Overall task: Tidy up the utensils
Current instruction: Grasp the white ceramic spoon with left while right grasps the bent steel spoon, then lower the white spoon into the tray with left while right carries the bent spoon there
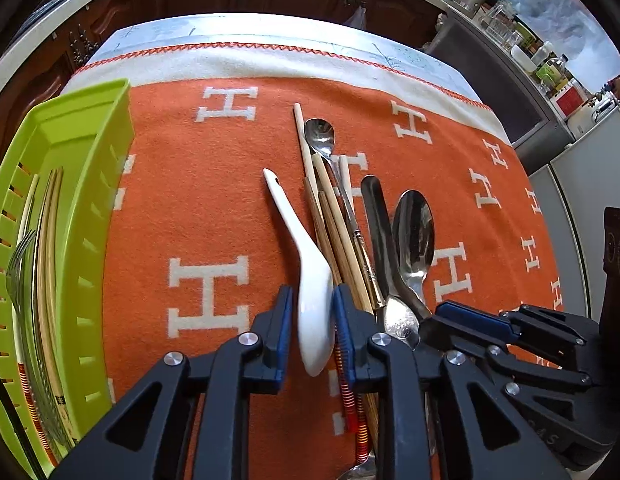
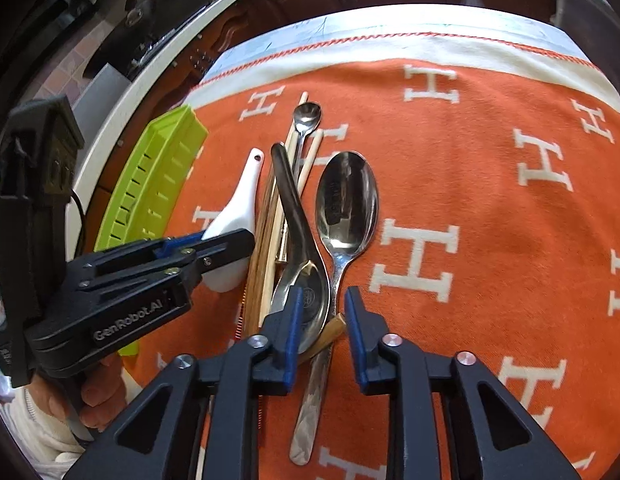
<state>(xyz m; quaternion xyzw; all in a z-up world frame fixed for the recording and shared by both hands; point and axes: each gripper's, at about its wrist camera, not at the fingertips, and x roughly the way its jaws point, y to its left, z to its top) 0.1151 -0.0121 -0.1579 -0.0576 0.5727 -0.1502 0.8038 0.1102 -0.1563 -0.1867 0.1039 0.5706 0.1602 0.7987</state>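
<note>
Green basket point(image 1: 90, 184) holding chopsticks point(image 1: 50, 240) and fork point(image 1: 18, 272); left gripper point(image 1: 312, 320) clamping white spoon point(image 1: 306, 264); right gripper point(image 2: 322, 320) parted over steel spoon point(image 2: 342, 216).

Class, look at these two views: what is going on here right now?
A person with two handheld grippers is sorting utensils on an orange blanket. The left gripper is shut on the white ceramic spoon. The right gripper straddles a large metal spoon's handle, not gripping. A green basket already holds chopsticks and a fork.
</note>
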